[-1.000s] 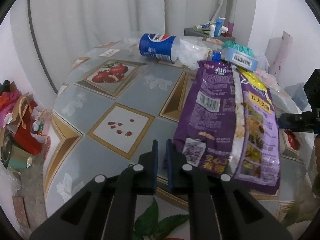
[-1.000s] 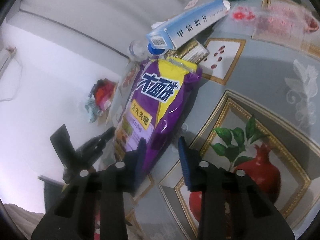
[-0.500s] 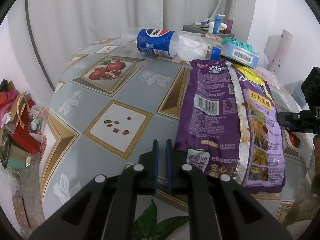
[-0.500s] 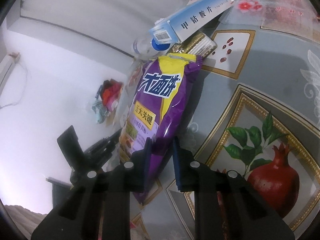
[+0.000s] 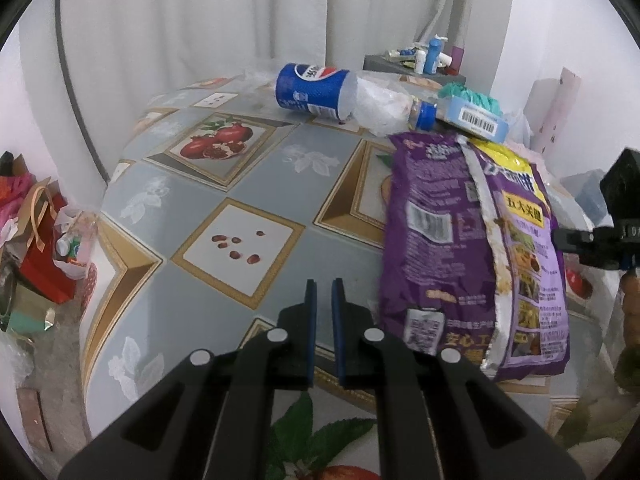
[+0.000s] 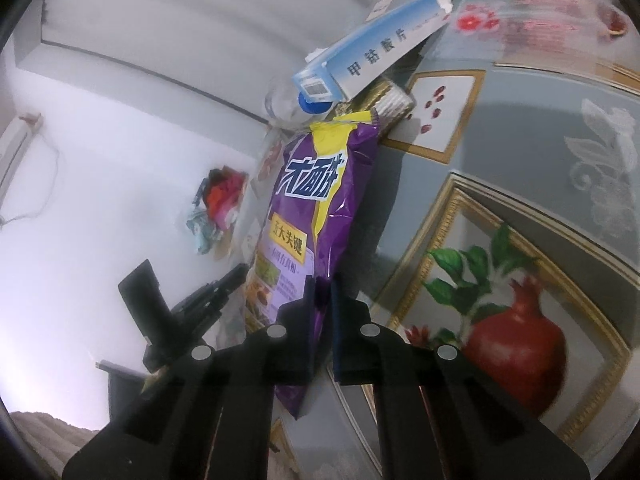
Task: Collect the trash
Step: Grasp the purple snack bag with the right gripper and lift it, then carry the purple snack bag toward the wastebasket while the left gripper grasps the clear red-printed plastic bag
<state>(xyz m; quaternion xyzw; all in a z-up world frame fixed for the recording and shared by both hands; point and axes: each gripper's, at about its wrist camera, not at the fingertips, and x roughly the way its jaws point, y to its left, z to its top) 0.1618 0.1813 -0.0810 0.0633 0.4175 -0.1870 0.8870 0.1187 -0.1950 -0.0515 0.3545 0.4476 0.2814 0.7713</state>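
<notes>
Left wrist view shows one big round table (image 5: 256, 184) with a cloth that has fruit pictures on it. It holds all the trash, so the grippers can reach each piece from the side.

One long purple snack bag (image 5: 472, 240) is the biggest piece of trash. It lies along the right part of the table, with one long side lifted. It looks torn open along its silver seam. The right gripper (image 6: 323, 284) has just been closing, and the bag's edge is between its pads. Now it is pinched tight on the bag's near end. I think it holds there because the thin edge is easy to squeeze and the whole bag will follow when lifted.

One blue Pepsi bottle (image 5: 316, 90) lies on its side at the far edge of the table. Its crumpled clear part points right, and its blue cap (image 5: 424, 114) sits by the top of the purple bag.

One light blue medicine box (image 5: 476, 118) rests partly on the bottle's neck. One teal crumpled thing (image 5: 476, 96) sits behind the box. It may be cloth or paper; it is too bunched up to tell.

One gold wrapped pack (image 6: 390, 102) peeks out under the box in the right wrist view.

The left gripper (image 5: 323, 292) is squeezed shut with nothing in it. It waits above the table, just left of the purple bag.
</notes>
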